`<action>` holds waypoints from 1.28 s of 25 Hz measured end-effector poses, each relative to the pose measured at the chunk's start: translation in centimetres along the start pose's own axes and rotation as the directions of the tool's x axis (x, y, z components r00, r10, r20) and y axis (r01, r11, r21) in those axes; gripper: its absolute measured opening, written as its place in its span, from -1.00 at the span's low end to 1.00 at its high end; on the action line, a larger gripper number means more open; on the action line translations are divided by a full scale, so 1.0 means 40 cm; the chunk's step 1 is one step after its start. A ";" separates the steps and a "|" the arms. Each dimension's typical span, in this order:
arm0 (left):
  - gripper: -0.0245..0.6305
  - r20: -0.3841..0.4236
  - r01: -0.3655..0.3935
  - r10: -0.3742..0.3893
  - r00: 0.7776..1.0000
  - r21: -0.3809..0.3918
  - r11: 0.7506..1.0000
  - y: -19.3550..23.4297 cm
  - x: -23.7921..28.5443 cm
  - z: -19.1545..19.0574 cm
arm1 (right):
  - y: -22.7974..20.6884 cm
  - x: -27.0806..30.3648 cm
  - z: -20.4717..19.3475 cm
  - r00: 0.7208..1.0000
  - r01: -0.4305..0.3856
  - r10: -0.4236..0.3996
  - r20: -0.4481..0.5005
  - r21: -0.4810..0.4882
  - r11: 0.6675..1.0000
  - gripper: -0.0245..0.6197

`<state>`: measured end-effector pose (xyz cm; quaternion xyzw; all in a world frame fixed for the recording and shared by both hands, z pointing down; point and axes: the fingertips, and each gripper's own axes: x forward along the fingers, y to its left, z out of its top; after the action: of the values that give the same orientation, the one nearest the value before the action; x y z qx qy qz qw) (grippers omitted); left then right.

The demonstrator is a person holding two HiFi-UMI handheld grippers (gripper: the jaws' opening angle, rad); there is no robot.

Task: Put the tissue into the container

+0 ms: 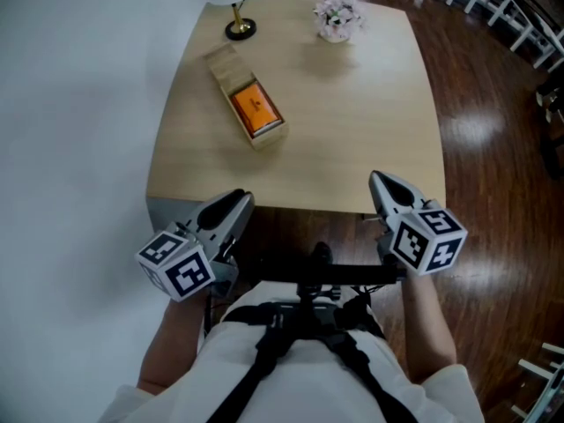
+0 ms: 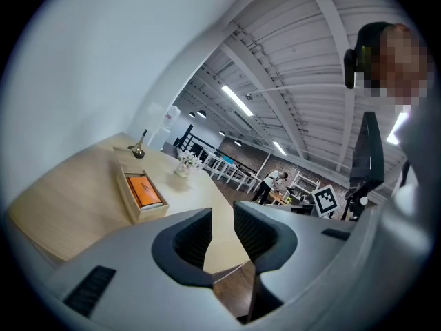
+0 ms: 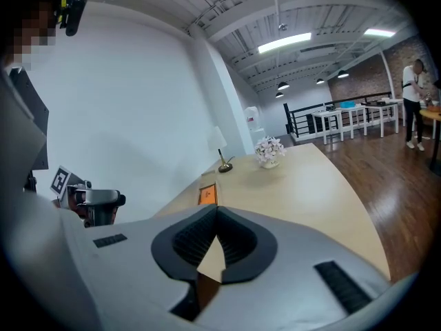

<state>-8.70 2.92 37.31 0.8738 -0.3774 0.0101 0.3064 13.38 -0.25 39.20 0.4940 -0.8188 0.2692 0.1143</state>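
A long open wooden container [image 1: 231, 70] lies at an angle on the left half of the light wood table [image 1: 352, 130]. An orange tissue packet [image 1: 256, 108] lies inside its near end. Both show again in the left gripper view, the container [image 2: 132, 197] with the packet [image 2: 145, 190] in it. The right gripper view shows only a sliver of the packet [image 3: 207, 195]. My left gripper [image 1: 233, 208] hovers at the table's near edge, its jaws apart and empty. At the near right edge, my right gripper [image 1: 379, 180] has its jaws together with nothing between them.
A lamp base [image 1: 240, 30] stands at the table's far left, a small pot of pale flowers [image 1: 337, 16] at the far middle. A white wall runs along the left; dark wood floor [image 1: 493, 148] lies to the right. A person stands far off [image 3: 415, 102].
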 end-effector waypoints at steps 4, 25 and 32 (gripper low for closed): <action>-0.62 0.009 0.005 -0.005 1.000 -0.011 1.000 0.008 0.006 0.003 | -0.003 0.010 -0.004 1.000 -0.003 0.003 -0.011 -0.011 1.000 -0.92; -0.62 -0.008 0.005 -0.005 1.000 -0.021 1.000 0.005 0.006 -0.016 | 0.000 0.028 -0.016 0.999 0.008 -0.011 -0.049 -0.047 0.999 -0.92; -0.62 -0.016 0.008 -0.008 1.000 -0.024 1.000 -0.001 0.007 -0.016 | 0.005 0.025 -0.016 0.998 0.007 -0.010 -0.055 -0.050 0.999 -0.92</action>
<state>-8.35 3.12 37.88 0.8715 -0.3717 0.0113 0.3197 12.66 -0.56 40.13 0.4869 -0.8197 0.2616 0.1501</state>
